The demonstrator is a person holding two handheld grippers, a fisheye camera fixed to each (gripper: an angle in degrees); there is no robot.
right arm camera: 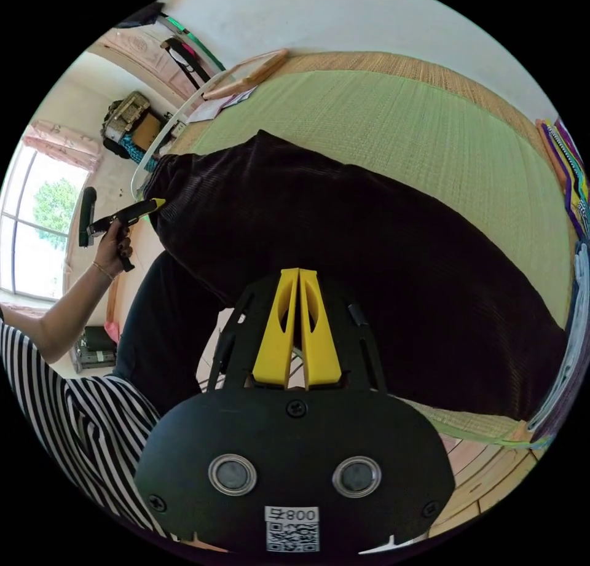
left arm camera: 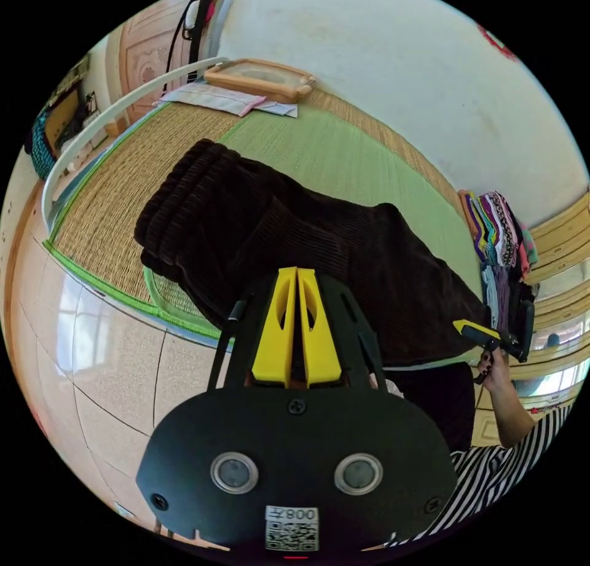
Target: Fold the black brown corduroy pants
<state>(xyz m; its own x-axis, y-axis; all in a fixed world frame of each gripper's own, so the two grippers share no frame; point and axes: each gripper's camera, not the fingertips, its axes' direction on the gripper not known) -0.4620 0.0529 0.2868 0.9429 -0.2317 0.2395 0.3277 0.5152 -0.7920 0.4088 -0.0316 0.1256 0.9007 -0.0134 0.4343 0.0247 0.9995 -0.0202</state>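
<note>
The black brown corduroy pants (left arm camera: 295, 246) lie folded across a green woven mat (left arm camera: 344, 154) on a bed, with the cuffs toward the far left and one edge near the mat's border.

In the left gripper view, the left gripper (left arm camera: 297, 277) has its two yellow jaws pressed together just over the near edge of the pants; I cannot tell if any cloth is between them. The right gripper (left arm camera: 473, 330) is at the near right side of the pants, in a hand (left arm camera: 495, 369) with a striped sleeve (left arm camera: 504, 474).

In the right gripper view, the right gripper (right arm camera: 298, 277) has its jaws together, above the dark cloth.

A stack of colourful clothes (left arm camera: 501, 240) stands at the right. A wooden tray (left arm camera: 258, 79) lies far away. Each gripper has a small label with a square code; I do not read it.
</note>
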